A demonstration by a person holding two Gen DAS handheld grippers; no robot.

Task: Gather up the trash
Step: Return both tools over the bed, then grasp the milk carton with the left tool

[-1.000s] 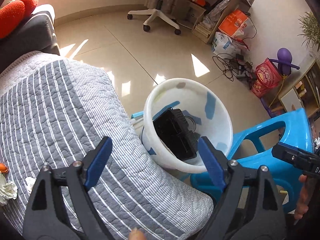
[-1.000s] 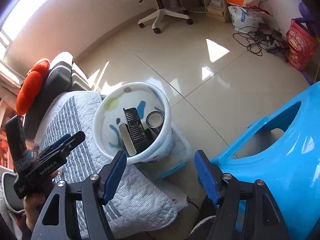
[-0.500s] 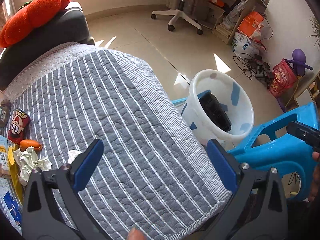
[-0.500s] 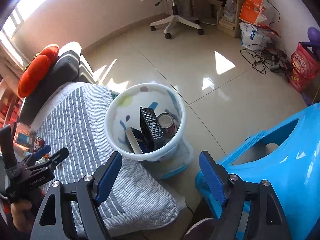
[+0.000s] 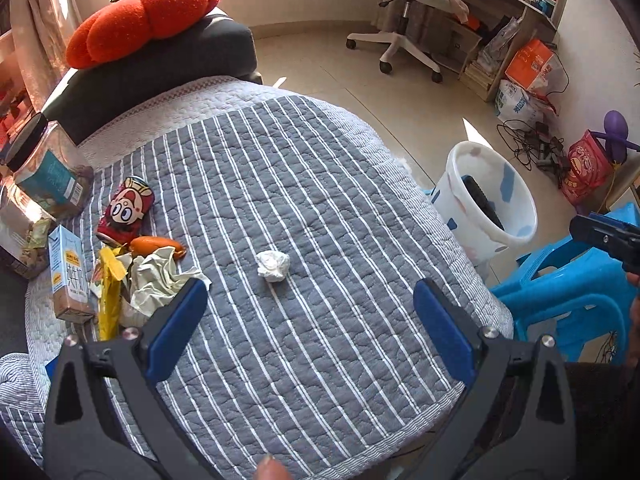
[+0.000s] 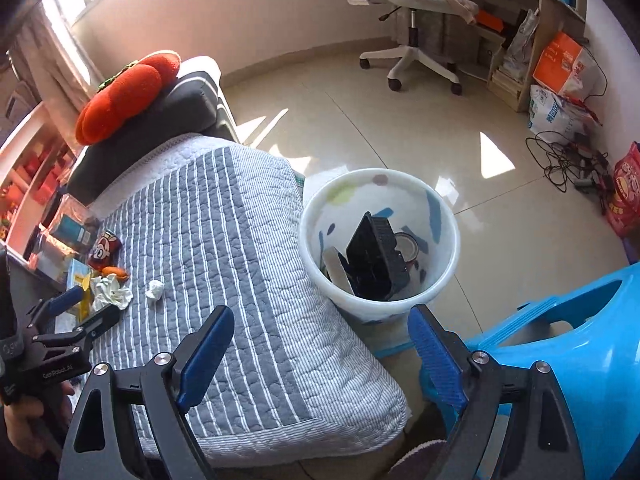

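Left tongs spread wide, nothing between the pads, over the striped quilt. Crumpled white paper ball lies on the quilt just ahead of them, slightly toward the left pad. Further left: a litter heap, with red cartoon can, crumpled wrapper and small carton.

Right tongs spread too, jaws just been opening, empty. White bin directly ahead, holding a black tray and probably a can. Blue stool to their right.
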